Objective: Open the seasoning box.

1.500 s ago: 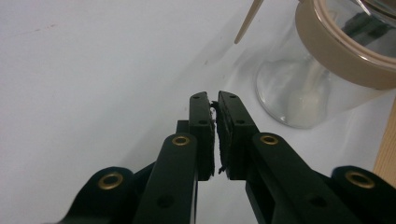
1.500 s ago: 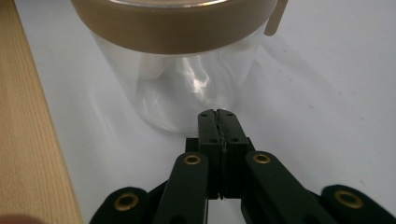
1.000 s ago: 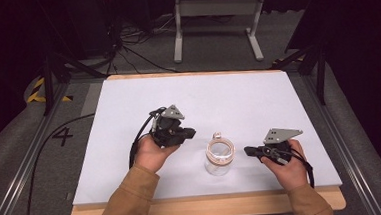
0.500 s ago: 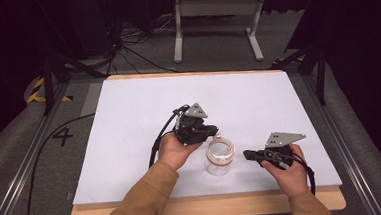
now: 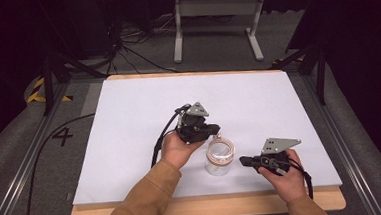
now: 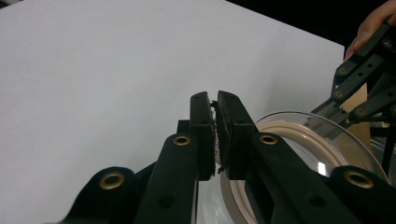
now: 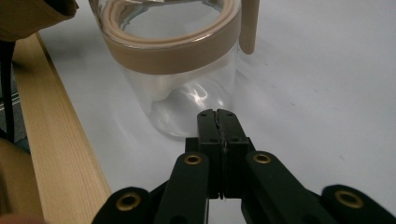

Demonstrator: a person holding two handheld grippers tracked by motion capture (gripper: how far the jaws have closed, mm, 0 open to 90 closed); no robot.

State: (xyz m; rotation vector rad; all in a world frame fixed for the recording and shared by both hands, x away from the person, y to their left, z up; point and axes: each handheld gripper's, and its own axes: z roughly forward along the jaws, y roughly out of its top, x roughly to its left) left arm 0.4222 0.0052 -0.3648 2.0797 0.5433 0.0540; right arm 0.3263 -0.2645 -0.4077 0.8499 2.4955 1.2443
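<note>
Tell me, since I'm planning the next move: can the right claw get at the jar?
Probably yes: the right claw, shut, sits beside the jar with bare table between.

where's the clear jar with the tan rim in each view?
High view: the clear glass jar with the tan rim band stands near the table's front edge, between the two grippers.
Left gripper view: its rim shows at lower right, just behind the shut fingers.
Right gripper view: it is top centre, beyond the shut fingers.
Shared landmark: the white table sheet.
</note>
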